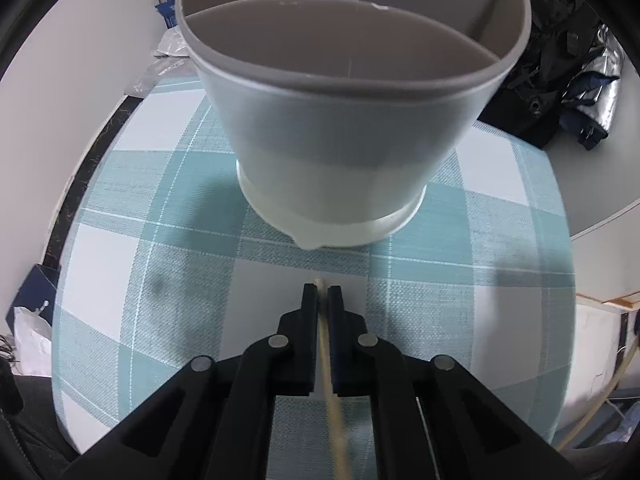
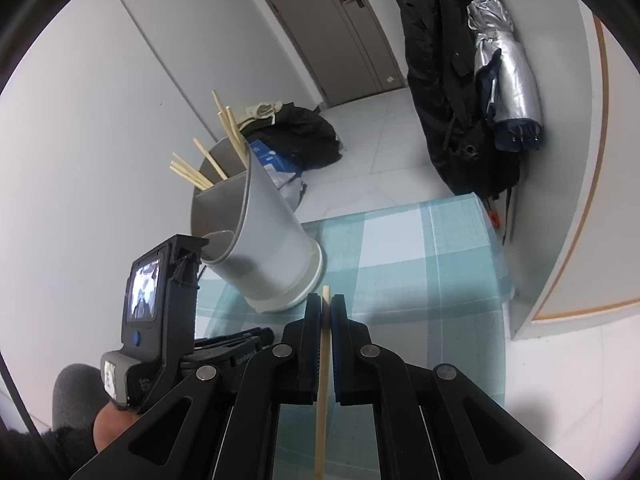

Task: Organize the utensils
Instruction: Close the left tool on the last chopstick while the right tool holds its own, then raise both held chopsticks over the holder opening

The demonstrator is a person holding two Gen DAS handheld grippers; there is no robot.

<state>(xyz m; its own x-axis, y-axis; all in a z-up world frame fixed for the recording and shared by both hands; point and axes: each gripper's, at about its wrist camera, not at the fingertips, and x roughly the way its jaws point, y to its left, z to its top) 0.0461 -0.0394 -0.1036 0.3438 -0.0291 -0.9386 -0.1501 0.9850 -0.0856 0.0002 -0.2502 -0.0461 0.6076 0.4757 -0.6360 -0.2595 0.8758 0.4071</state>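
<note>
Left gripper (image 1: 322, 294) is clamping a single chopstick (image 1: 329, 364) between its fingers, stick running back along the finger axis with only the tip poking out in front. Right gripper (image 2: 326, 304) is doing the same with its own chopstick (image 2: 322, 380), gripped near the tip, long axis in line with the fingers. Utensil holder (image 1: 340, 168) is sitting on the checked teal tablecloth (image 1: 460, 320), straight ahead of the left gripper and near it; its divided rim is looming above the fingertips in the left wrist view. In the right wrist view the same holder is lying ahead and to the left of the right gripper, with the left gripper's camera body (image 2: 156, 320) just beside the holder on the near side. Several chopsticks (image 2: 208, 168) are already standing in the holder's far compartment, leaning outward. Judging by this, left hand is nearer the holder, but both sticks are pointing forward and low, below the rim, so each is needing a lift and a tilt toward vertical to drop in. Which compartment the near opening belongs to I can't tell. Risk: clipping the rim or the other gripper.
</note>
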